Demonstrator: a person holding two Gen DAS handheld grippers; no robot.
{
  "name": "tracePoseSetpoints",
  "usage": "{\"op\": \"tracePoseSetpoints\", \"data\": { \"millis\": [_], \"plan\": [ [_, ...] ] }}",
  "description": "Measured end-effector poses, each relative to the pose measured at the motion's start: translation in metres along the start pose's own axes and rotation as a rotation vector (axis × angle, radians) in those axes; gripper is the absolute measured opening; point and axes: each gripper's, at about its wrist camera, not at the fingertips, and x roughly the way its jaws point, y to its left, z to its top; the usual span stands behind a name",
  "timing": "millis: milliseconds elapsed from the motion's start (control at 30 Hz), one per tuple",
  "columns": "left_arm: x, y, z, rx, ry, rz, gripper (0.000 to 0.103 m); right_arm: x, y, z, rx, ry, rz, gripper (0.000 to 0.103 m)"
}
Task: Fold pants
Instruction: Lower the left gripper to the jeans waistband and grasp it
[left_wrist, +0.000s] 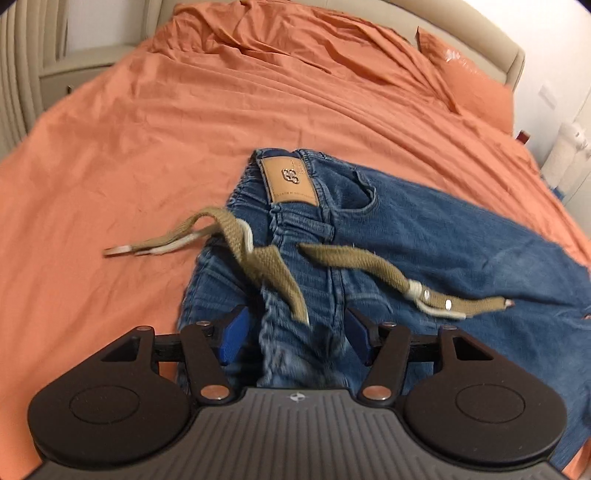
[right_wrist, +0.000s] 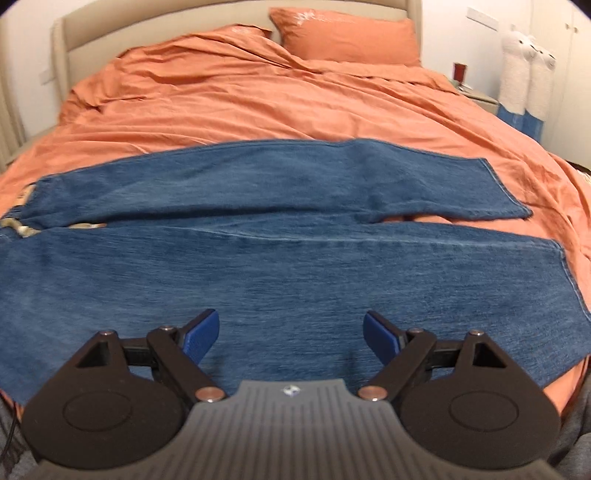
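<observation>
Blue jeans (right_wrist: 280, 266) lie spread flat across an orange bedsheet (left_wrist: 147, 147), legs side by side, running left to right in the right wrist view, hems toward the right. Waistband end sits in the left wrist view, w/ a tan leather patch (left_wrist: 290, 181) facing up and a khaki drawstring (left_wrist: 388, 273) trailing over the denim; its other end (left_wrist: 162, 240) lies on the sheet just beside the waist.

Left gripper (left_wrist: 295, 332) is over the waist area, fingers apart, a bunched ridge of denim between the blue pads (left_wrist: 234, 338). Whether the pads touch the fabric is hard to tell, view is blurred there.

Right gripper (right_wrist: 291, 336) hovers over the near leg, fingers spread wide, nothing held.

Orange pillow (right_wrist: 347, 37) and beige headboard (right_wrist: 110, 22) at the far end of the bed.
</observation>
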Motion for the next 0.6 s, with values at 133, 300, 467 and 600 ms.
{"op": "tracePoseSetpoints", "data": {
  "millis": [133, 300, 467, 600],
  "plan": [
    [0.012, 0.009, 0.003, -0.058, 0.016, -0.119, 0.049, 0.013, -0.002, 0.004, 0.003, 0.032, -0.048, 0.081],
    [-0.021, -0.016, -0.001, -0.022, -0.104, -0.032, 0.007, 0.029, -0.003, 0.009, -0.026, 0.055, -0.105, 0.081],
    [-0.068, -0.035, 0.0, 0.017, -0.209, 0.113, 0.007, 0.031, -0.014, 0.012, -0.026, 0.043, -0.174, 0.081],
    [-0.028, -0.023, -0.006, 0.03, -0.107, 0.208, 0.007, 0.031, -0.031, 0.014, -0.016, 0.056, -0.2, 0.081]
  ]
}}
